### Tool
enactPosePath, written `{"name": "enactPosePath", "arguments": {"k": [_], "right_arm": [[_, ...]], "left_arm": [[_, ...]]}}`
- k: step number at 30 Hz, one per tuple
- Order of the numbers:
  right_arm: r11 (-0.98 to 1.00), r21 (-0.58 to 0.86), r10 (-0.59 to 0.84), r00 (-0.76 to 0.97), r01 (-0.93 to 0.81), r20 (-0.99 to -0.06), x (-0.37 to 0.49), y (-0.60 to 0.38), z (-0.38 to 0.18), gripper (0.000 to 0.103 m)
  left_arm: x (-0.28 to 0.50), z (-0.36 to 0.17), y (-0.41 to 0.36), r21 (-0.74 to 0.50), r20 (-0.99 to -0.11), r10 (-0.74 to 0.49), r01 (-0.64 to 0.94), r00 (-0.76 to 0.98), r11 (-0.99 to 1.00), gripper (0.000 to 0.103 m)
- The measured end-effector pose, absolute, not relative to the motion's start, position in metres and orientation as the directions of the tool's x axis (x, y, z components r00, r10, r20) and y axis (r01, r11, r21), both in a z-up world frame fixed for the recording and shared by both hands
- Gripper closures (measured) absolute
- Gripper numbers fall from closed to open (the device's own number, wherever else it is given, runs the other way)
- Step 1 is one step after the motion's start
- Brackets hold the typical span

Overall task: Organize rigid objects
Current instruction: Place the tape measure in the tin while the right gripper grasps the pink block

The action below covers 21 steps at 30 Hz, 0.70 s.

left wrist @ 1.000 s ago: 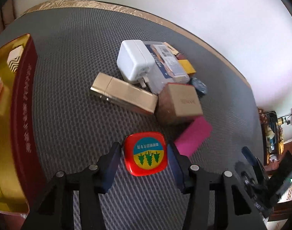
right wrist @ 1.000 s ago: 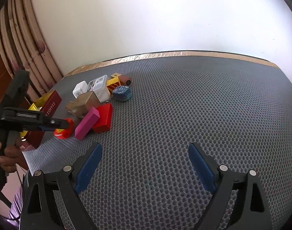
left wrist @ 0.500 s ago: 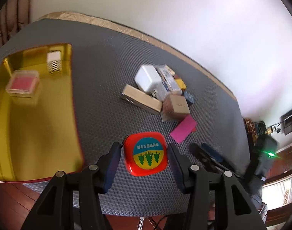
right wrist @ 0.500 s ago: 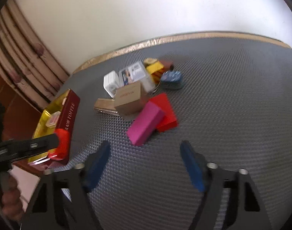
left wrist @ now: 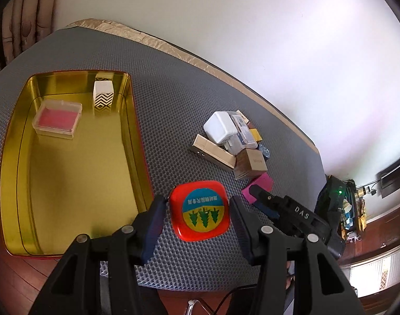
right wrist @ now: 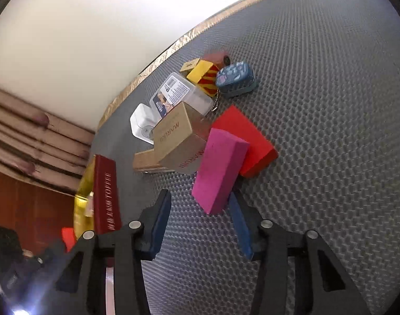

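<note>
Red tin (left wrist: 200,211) lifted since, left claw (left wrist: 197,221) clamped.

One tin (left wrist: 137,141), eleven small boxes

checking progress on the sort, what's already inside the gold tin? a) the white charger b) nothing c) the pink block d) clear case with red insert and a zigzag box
d: the gold tin holds a clear case with a red insert and a zigzag-patterned box at its far end.
</note>
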State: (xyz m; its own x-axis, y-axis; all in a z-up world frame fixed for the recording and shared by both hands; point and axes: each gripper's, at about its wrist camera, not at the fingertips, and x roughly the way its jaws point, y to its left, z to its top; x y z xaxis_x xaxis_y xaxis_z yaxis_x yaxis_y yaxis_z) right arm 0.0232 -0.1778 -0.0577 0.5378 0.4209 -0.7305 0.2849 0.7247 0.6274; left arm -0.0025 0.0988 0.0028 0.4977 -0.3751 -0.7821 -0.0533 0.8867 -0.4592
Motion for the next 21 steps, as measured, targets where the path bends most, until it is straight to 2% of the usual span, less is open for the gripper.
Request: {"name": "enactPosePath", "arguments": {"k": [2, 4, 6, 15, 21], "right_arm": [[0.71, 0.645, 0.433, 0.547, 0.282, -0.716, 0.024, -0.182, -0.059, 0.059], [0.69, 0.662, 0.442, 0.554, 0.294, -0.706, 0.027, -0.186, -0.061, 0.067], [0.671, 0.672, 0.448, 0.551, 0.313, -0.704, 0.029, -0.192, -0.065, 0.083], [0.641, 0.71, 0.496, 0.549, 0.291, -0.672, 0.016, -0.209, -0.066, 0.086], [0.673, 0.702, 0.509, 0.543, 0.232, -0.668, -0.014, -0.214, -0.042, 0.088]], "left_arm": [[-0.002, 0.003, 0.1, -0.459, -0.78, -0.375, -0.052, 0.501, 0.887, 0.052], [-0.001, 0.002, 0.099, -0.457, -0.782, -0.372, -0.054, 0.501, 0.888, 0.052], [-0.001, 0.001, 0.1, -0.46, -0.783, -0.377, -0.052, 0.494, 0.886, 0.052], [0.001, -0.002, 0.097, -0.466, -0.79, -0.382, -0.065, 0.48, 0.882, 0.052], [-0.001, 0.002, 0.104, -0.468, -0.785, -0.376, -0.073, 0.492, 0.881, 0.051]]}}
